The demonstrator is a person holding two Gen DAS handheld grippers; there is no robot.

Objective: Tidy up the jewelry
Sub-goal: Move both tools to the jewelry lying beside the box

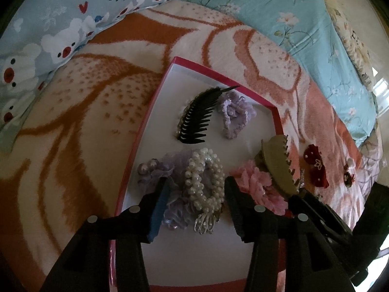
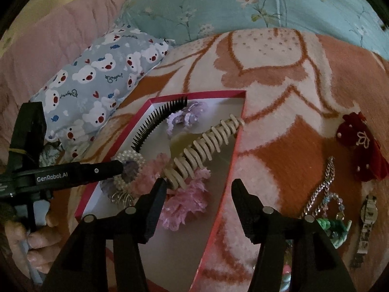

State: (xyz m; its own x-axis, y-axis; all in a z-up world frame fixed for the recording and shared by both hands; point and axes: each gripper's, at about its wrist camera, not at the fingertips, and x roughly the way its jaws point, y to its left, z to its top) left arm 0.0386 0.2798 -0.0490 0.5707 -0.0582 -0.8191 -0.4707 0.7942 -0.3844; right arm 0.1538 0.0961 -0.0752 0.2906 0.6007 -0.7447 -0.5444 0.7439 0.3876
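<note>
Right gripper point(image 2: 198, 189): jaws wide apart, gripping nothing; beige claw clip point(image 2: 204, 146) lies just ahead, propped on the red-rimmed box point(image 2: 239, 131). Left gripper point(image 1: 195, 189): also wide open, empty, over the pearl bracelet point(image 1: 205, 172). Judged step: claw clip placed. Next likely the chain point(image 2: 321, 185) on the blanket point(image 2: 279, 112), needing a reach right.

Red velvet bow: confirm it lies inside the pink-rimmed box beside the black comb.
Not right. The red velvet bow lies outside the box, on the blanket; the right wrist view shows it. The black comb is inside the box.
</note>
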